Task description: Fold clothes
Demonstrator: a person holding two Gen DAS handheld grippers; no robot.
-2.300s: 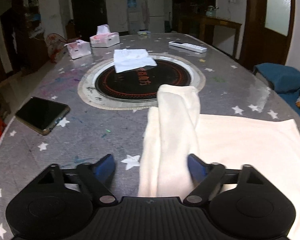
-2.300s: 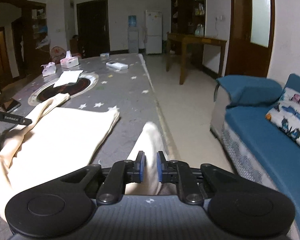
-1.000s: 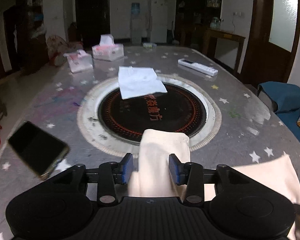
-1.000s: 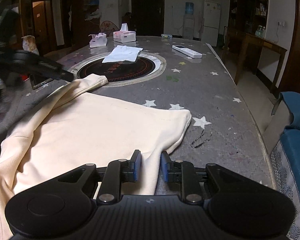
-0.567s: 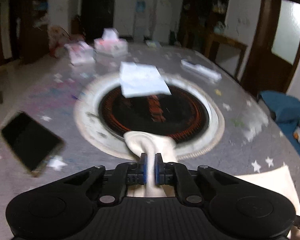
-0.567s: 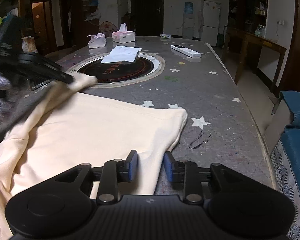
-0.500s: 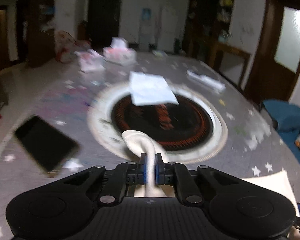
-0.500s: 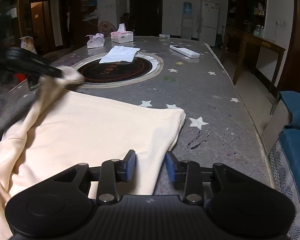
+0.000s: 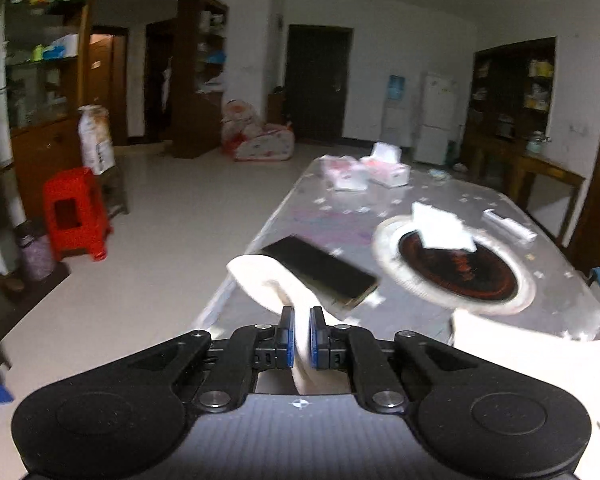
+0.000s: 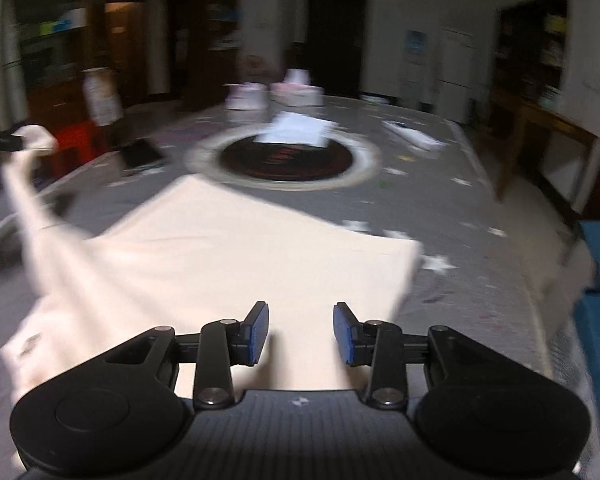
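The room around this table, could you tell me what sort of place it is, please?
Most likely a home dining and living room: a long table with a built-in round cooktop, a white fridge by the far wall, and tissue boxes.

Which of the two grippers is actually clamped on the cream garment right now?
The left gripper: its blue-padded fingers pinch a sleeve of the cream fabric garment, lifting it. The right gripper is open above the cloth.

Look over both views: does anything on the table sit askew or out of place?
Yes. The cream garment lies flat except its sleeve, which the left gripper lifts off the table. A white cloth lies crooked across the round black hotplate.
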